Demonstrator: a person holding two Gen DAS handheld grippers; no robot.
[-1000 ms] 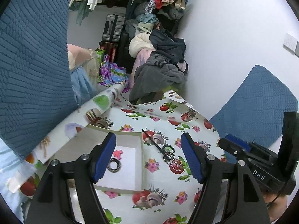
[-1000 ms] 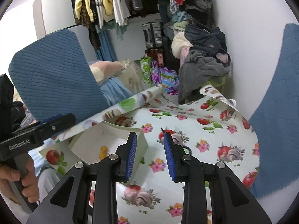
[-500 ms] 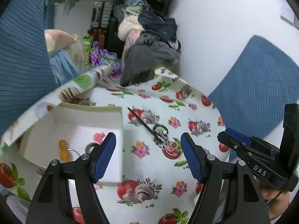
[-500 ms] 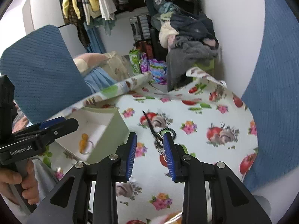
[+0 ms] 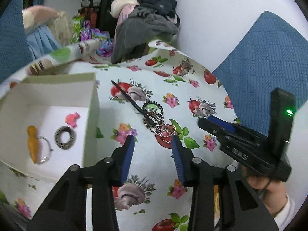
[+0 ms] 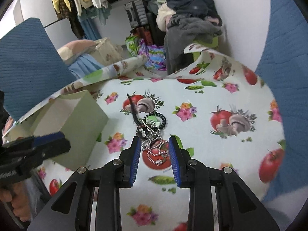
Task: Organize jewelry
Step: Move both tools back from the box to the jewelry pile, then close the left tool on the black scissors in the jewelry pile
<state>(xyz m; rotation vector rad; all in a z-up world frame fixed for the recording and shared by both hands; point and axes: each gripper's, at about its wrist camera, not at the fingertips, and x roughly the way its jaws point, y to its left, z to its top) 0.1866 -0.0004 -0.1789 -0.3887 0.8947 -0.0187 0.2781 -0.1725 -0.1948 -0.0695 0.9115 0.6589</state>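
Note:
A tangled jewelry pile point(image 5: 154, 120) lies on the fruit-print tablecloth: a silver bead chain point(image 6: 156, 152), a black coil tie point(image 6: 162, 118) around a green piece, and a black pin point(image 6: 133, 107). My left gripper point(image 5: 152, 137) hovers just short of the pile, jaws closing with nothing between them. My right gripper point(image 6: 154, 139) is narrowly open and straddles the bead chain; its pads stay apart from the chain. To the left, the white box point(image 5: 92, 104) holds an orange peg point(image 5: 32, 144), a thin ring point(image 5: 46, 150), a patterned ring point(image 5: 65, 137) and a pink piece point(image 5: 72, 118).
Blue chair backs point(image 5: 269, 67) stand at the right and the left point(image 6: 25, 61). A heap of clothes point(image 6: 190, 25) sits past the table's far edge. A hand holds the right gripper body point(image 5: 240, 142) close beside the left one. The cloth's far edge curls up.
Both grippers have come down and forward toward the jewelry pile, which now looks larger and nearer. The left jaws have narrowed. The right jaws keep the same gap.

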